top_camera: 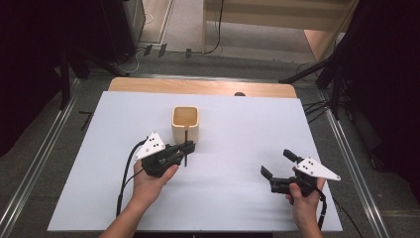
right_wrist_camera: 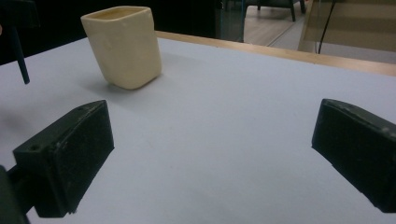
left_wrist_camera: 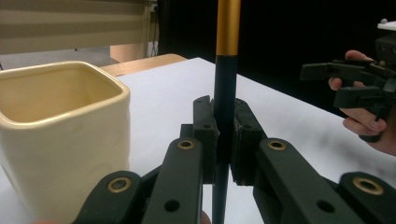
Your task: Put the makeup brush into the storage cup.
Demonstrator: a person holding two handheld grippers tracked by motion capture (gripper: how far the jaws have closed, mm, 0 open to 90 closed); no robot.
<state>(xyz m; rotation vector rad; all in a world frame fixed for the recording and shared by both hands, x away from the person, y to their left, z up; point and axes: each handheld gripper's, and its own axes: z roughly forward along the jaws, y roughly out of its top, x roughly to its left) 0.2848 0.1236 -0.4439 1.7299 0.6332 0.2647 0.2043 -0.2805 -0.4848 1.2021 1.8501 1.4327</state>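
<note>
A cream square cup (top_camera: 184,124) stands upright near the middle of the white table top (top_camera: 237,134). Just in front of it, my left gripper (top_camera: 187,148) is shut on a thin pen (top_camera: 185,144) held upright, its tip a little above the table. In the left gripper view the pen (left_wrist_camera: 225,79) is black below and gold above, clamped between the jaws of the left gripper (left_wrist_camera: 225,121), with the cup (left_wrist_camera: 60,130) close on the left. My right gripper (top_camera: 278,163) hovers open at the front right, empty; its view has the right gripper (right_wrist_camera: 212,126) spread wide, and the cup (right_wrist_camera: 123,44) far off.
A wooden strip (top_camera: 198,87) runs along the table's far edge. Metal rails (top_camera: 346,148) flank the table on the floor. The other hand and its gripper (left_wrist_camera: 359,84) show at the right of the left gripper view. Bare white surface lies between the two grippers.
</note>
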